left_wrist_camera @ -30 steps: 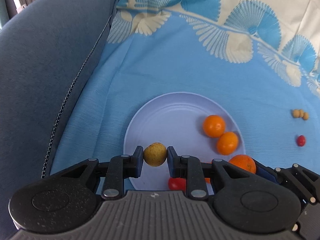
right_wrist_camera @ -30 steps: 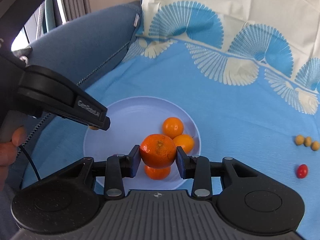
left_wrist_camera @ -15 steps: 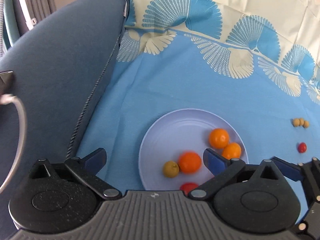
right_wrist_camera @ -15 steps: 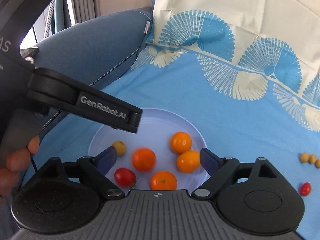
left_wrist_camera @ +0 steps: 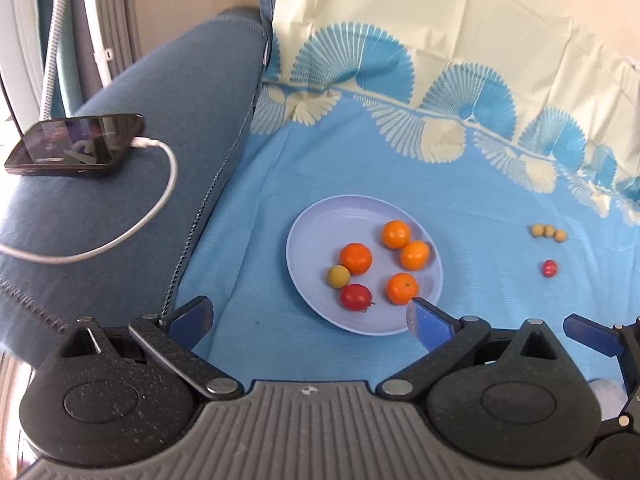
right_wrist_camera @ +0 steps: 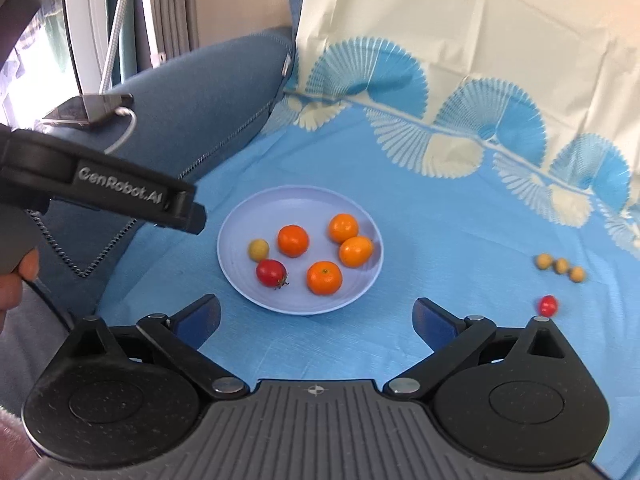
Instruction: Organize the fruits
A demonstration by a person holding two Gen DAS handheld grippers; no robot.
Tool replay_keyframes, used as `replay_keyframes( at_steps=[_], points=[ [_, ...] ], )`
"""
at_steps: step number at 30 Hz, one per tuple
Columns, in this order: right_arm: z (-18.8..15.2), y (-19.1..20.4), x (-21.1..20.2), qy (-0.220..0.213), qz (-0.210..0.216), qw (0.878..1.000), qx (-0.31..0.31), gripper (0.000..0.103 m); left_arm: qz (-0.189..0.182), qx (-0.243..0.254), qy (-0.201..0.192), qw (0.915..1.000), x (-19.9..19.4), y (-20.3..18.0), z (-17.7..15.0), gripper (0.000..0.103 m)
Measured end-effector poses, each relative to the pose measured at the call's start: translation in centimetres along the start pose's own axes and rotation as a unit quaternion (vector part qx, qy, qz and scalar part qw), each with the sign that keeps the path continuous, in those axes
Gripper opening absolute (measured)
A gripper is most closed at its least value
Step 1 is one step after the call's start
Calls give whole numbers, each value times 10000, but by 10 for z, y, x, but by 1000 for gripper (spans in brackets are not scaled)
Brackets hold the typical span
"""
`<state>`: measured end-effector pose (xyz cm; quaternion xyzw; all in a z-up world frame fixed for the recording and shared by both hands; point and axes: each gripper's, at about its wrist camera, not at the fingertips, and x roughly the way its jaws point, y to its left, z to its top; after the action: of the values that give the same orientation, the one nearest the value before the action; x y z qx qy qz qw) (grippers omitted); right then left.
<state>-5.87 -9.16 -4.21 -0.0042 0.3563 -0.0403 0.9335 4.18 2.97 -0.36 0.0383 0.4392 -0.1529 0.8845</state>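
A pale lilac plate (left_wrist_camera: 308, 236) (right_wrist_camera: 244, 220) lies on the blue cloth. It holds several oranges (left_wrist_camera: 355, 258), a yellow-green fruit (left_wrist_camera: 338, 276) and a red tomato (left_wrist_camera: 355, 297). Three small tan fruits (left_wrist_camera: 546, 232) (right_wrist_camera: 560, 266) and a small red tomato (left_wrist_camera: 549, 268) (right_wrist_camera: 548, 305) lie on the cloth to the right. My left gripper (left_wrist_camera: 306, 316) is open and empty, above the plate's near edge. My right gripper (right_wrist_camera: 316, 312) hovers in front of the plate, its jaws opening with nothing between them.
A blue sofa arm (left_wrist_camera: 140, 200) rises left of the cloth, with a phone (left_wrist_camera: 76, 146) and its white cable (left_wrist_camera: 160, 200) on it. The cloth's cream part (left_wrist_camera: 440, 20) stands up at the back. A person's hand (right_wrist_camera: 16, 280) holds the left gripper's handle.
The left gripper released the yellow-green fruit and the right gripper released an orange, both onto the plate. Both opened wide and drew back and up from the plate.
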Motion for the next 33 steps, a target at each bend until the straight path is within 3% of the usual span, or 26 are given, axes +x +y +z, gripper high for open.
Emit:
replay_keyframes(
  at_steps=[19,33],
  points=[
    [-38,13,-115,-1010,-350,9935,383,102,110,16,-885,9960,-109,-11,-39,103],
    [-48,15,-147,-1336,-396,9898,293,102,251,219,-1011,9943,-136,-22,-52,103]
  ],
)
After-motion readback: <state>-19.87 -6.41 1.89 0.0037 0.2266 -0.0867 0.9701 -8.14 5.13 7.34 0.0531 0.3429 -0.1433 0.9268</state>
